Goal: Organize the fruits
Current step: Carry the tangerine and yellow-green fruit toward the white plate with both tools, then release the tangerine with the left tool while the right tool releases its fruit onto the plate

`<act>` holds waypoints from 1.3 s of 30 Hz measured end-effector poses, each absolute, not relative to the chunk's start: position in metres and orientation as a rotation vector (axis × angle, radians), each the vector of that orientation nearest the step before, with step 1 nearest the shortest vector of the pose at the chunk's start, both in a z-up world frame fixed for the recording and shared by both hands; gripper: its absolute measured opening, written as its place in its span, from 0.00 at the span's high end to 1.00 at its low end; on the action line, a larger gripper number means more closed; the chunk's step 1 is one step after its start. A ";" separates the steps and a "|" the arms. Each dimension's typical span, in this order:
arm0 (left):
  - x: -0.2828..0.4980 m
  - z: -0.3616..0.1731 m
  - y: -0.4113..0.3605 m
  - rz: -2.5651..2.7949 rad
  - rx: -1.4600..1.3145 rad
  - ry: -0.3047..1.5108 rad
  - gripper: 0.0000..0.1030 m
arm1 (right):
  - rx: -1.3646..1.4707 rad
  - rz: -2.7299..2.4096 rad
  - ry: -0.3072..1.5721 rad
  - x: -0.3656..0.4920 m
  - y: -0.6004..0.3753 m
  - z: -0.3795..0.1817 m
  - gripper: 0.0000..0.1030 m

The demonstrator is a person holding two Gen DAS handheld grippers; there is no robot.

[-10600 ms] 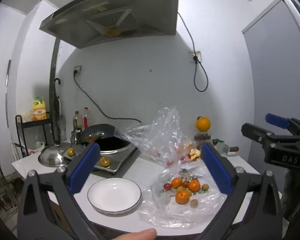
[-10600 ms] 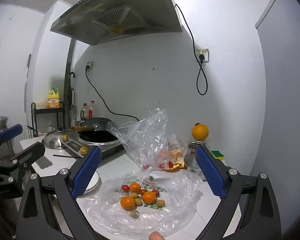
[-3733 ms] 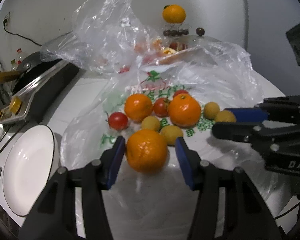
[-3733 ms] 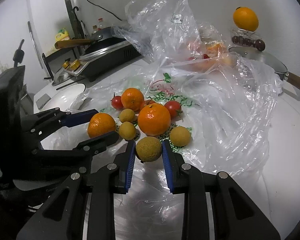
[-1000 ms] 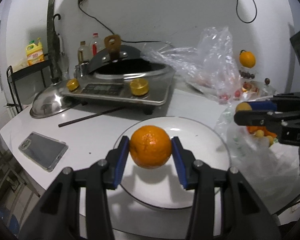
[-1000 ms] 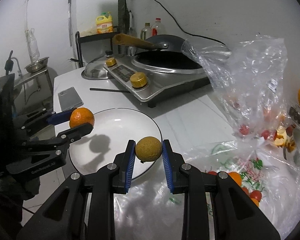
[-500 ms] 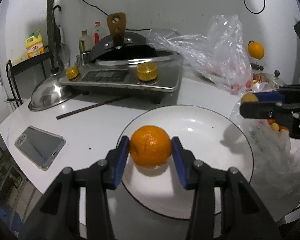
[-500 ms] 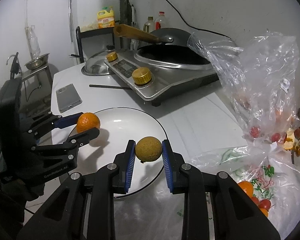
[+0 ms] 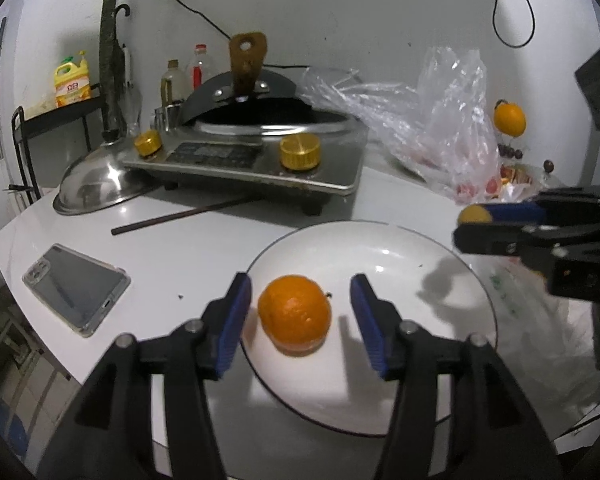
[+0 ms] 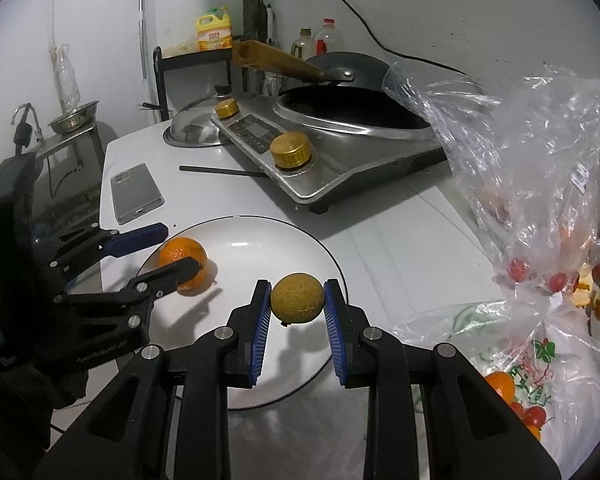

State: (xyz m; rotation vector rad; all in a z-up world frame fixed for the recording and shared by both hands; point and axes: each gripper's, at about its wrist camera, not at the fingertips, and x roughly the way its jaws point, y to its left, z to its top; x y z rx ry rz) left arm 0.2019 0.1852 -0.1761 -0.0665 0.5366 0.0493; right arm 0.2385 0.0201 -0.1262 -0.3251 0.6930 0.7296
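Note:
An orange mandarin (image 9: 294,314) rests on the near left part of the white plate (image 9: 412,256). My left gripper (image 9: 298,322) straddles it with jaws opening; a gap shows on both sides, so the blue pads no longer press it. In the right wrist view the mandarin (image 10: 182,258) lies on the plate (image 10: 268,232) between the left gripper's (image 10: 168,252) fingers. My right gripper (image 10: 297,314) is shut on a small yellow-brown round fruit (image 10: 297,298), held above the plate's near right part; the same fruit (image 9: 473,214) shows in the left view.
An induction cooker (image 9: 252,160) with a wok stands behind the plate. A phone (image 9: 75,286), a dark stick (image 9: 180,216) and a steel lid (image 9: 96,184) lie to the left. Clear plastic bags (image 10: 540,168) with more fruit sit on the right.
The left gripper's jaws have spread away from the mandarin, which now sits on the plate. The right gripper has come a little further over the plate with its fruit.

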 end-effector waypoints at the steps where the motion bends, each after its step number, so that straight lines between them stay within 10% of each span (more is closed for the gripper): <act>1: 0.199 -0.174 0.187 0.049 -0.072 0.527 0.48 | -0.327 0.732 0.694 0.239 0.023 -0.127 0.72; 39: 0.170 -0.191 0.255 0.092 -0.239 0.493 0.45 | -0.304 0.775 0.855 0.284 0.119 -0.166 0.72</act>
